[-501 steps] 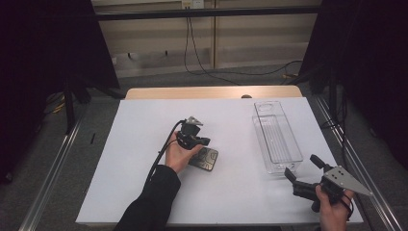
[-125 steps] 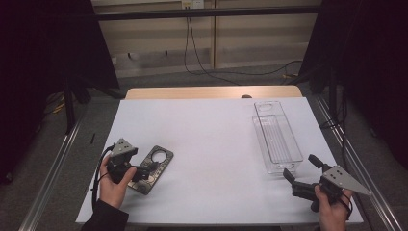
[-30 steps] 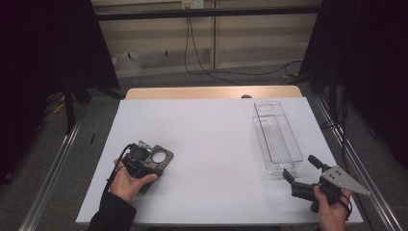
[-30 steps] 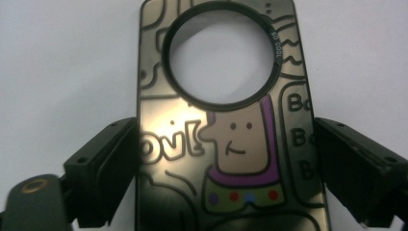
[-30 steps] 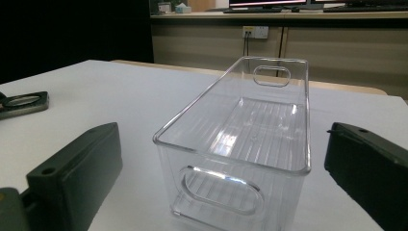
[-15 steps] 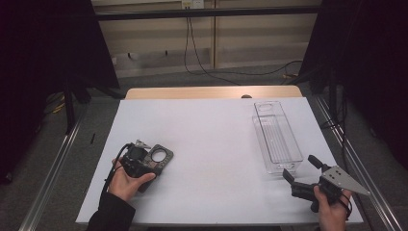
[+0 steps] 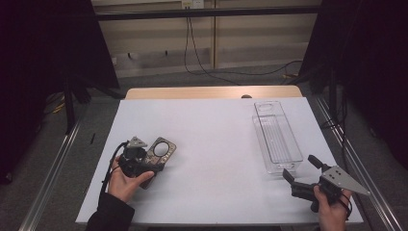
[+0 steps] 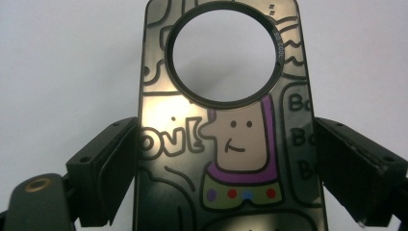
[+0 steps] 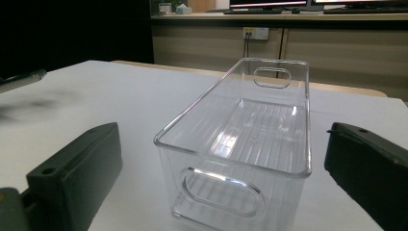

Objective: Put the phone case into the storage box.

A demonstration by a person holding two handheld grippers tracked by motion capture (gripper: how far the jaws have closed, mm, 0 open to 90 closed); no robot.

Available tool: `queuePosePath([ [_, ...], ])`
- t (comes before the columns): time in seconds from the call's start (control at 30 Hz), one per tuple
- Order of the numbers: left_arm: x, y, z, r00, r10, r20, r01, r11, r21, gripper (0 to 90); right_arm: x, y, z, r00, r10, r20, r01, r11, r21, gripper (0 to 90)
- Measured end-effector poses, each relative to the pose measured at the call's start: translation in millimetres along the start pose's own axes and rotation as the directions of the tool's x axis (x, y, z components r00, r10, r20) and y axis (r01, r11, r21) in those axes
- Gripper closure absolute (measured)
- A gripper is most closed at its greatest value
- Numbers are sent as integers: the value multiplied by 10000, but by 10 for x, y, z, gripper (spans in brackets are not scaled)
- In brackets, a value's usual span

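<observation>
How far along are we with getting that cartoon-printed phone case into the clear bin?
Early stage. The left gripper sits around the phone case at the table's left; a jaw stands on each side, though contact isn't certain and the case looks to lie on the white table. The right gripper waits open before the clear bin, which is empty. Lifting, carrying over and placing remain.

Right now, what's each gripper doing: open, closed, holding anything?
Left gripper: fingers on both sides of the cartoon-printed plate, left one touching its edge; firm grip cannot be told.
Right gripper: open, holding nothing, facing the clear bin.
</observation>
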State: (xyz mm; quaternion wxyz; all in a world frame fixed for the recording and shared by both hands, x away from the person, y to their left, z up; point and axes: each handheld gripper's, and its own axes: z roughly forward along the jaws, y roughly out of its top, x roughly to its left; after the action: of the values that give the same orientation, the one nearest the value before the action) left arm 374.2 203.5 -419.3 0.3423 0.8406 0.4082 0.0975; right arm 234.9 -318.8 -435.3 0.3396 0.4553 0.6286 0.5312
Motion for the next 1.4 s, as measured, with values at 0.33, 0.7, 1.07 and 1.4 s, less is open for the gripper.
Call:
queuePosePath([
  [0.33,-38,24,-100,9989,210,416,-174,9962,-855,124,1,2,-2,10000,7,-12,-7,10000,-11,0],
  [0.7,-139,6,-186,9944,874,602,-720,9725,-2215,124,3,4,-4,10000,-4,-42,4,10000,-25,0],
  [1.07,-215,7,-181,9781,1433,1512,-924,9489,-3016,124,5,3,-3,9999,-51,-87,51,10000,3,0],
  [1.4,-240,12,-231,9594,1433,2430,-368,9176,-3957,123,7,1,-3,9999,-28,-108,28,10000,13,0],
])
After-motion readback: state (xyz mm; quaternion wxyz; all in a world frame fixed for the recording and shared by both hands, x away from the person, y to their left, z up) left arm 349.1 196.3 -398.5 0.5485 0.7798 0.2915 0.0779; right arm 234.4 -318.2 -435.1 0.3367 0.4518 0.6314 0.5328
